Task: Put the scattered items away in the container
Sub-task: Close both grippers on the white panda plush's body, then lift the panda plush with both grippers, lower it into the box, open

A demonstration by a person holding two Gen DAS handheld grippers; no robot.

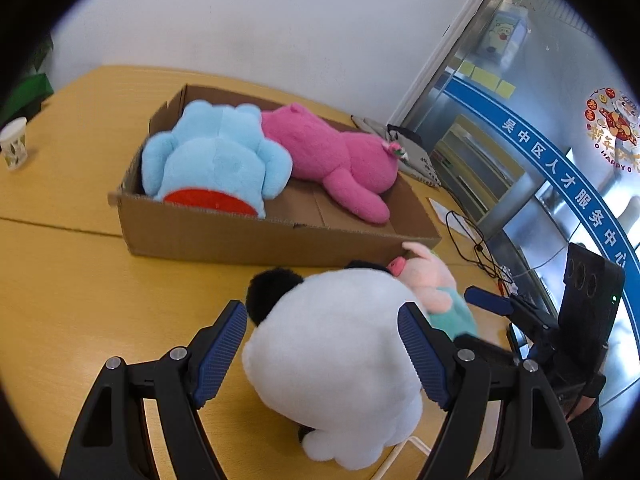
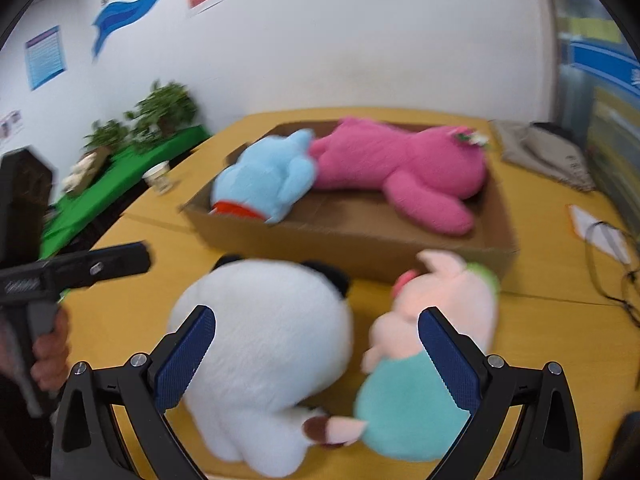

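**Panda between spread tongs**

Panda (image 1: 332, 344) lies on the table (image 1: 80, 280), at 6 o'clock from the box (image 1: 256, 236), touching the pig (image 2: 432, 344) at its 3 o'clock. Left tongs (image 1: 322, 350) stand spread around the panda, unpinched. Right tongs (image 2: 316, 360) stand spread above both toys. Blue toy (image 1: 216, 160) and pink toy (image 1: 336, 160) lie in the box.

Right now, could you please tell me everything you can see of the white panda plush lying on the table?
The white panda plush is large, round and fluffy, with black ears, lying face down on the wooden table in front of the cardboard box, outside it. A brown-tipped part shows at its underside. The pink pig plush presses against one side. The left gripper is open with a finger on either side of it; whether the pads touch the fur is unclear.
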